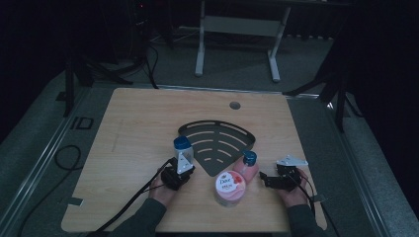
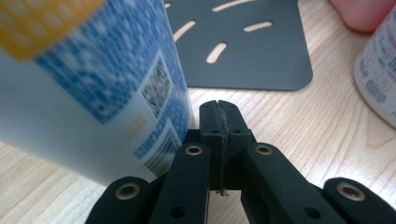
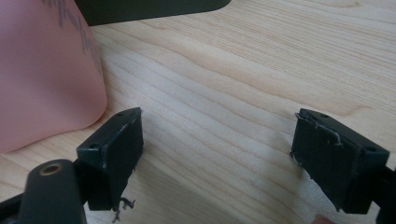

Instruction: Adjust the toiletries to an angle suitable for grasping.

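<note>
A blue-and-white labelled bottle (image 1: 182, 146) with a blue cap stands at the near left corner of a black slotted plate (image 1: 217, 140). My left gripper (image 1: 178, 174) sits just in front of it. In the left gripper view the jaws (image 2: 219, 114) are shut together with nothing between them, and the bottle (image 2: 93, 79) rises close on their left. A pink bottle (image 1: 246, 167) with a blue cap and a white Dove jar (image 1: 230, 188) stand between the hands. My right gripper (image 1: 266, 180) points left toward them. Its jaws (image 3: 217, 144) are wide open over bare wood, the pink bottle (image 3: 46, 79) beside the left pad.
The wooden table (image 1: 138, 118) has a round cable hole (image 1: 235, 105) at the back. Cables trail from both grippers off the near edge. A white desk frame (image 1: 237, 29) stands on the floor beyond. The white jar (image 2: 378, 79) shows at the right edge of the left gripper view.
</note>
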`<state>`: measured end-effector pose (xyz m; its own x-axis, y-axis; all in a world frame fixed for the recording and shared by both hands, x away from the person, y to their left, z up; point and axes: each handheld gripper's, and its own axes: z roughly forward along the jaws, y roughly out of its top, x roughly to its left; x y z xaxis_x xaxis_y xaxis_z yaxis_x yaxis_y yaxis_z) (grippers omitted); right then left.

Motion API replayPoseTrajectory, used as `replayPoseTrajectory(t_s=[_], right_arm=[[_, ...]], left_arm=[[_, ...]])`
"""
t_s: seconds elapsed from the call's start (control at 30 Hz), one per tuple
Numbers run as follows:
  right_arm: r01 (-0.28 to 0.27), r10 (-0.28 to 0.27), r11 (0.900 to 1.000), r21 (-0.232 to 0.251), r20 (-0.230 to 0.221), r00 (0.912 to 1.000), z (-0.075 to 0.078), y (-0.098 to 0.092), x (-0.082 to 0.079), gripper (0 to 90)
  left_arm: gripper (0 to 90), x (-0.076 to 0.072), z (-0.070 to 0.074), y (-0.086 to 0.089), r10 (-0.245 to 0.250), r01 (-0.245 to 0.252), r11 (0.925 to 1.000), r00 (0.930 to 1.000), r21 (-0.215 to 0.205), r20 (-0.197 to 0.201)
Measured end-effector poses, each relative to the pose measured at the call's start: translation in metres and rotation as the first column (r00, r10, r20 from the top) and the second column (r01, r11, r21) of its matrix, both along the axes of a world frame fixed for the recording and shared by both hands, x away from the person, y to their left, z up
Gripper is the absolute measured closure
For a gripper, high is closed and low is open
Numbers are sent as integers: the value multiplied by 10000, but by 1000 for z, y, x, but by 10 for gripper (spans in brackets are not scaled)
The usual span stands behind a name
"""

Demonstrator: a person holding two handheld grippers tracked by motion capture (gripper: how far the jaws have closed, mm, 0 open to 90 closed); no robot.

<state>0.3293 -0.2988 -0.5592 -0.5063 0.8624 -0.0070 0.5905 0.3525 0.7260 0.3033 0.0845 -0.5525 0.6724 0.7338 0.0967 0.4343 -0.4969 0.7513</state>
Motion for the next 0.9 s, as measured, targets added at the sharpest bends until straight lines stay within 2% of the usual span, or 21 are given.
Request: replayPoseTrajectory(t_s=[0.23,0.43,0.5,0.9], right_arm=[[-3,3,10000,0,-1,10000,0,0,0,161],[-3,3,10000,-1,-1,10000,0,0,0,161],[-4,4,10000,0,-2,10000,0,0,0,161],[-6,6,10000,-2,-1,10000,0,0,0,160]], left_arm=[[898,-1,-2,1,-137,140,9991,9999,399,-72],[897,-5,1,1,-552,558,9983,9980,193,-299],[896,-6,2,2,-661,670,9975,9971,243,-368],[897,-3,0,10,-647,671,9967,9966,462,-507]])
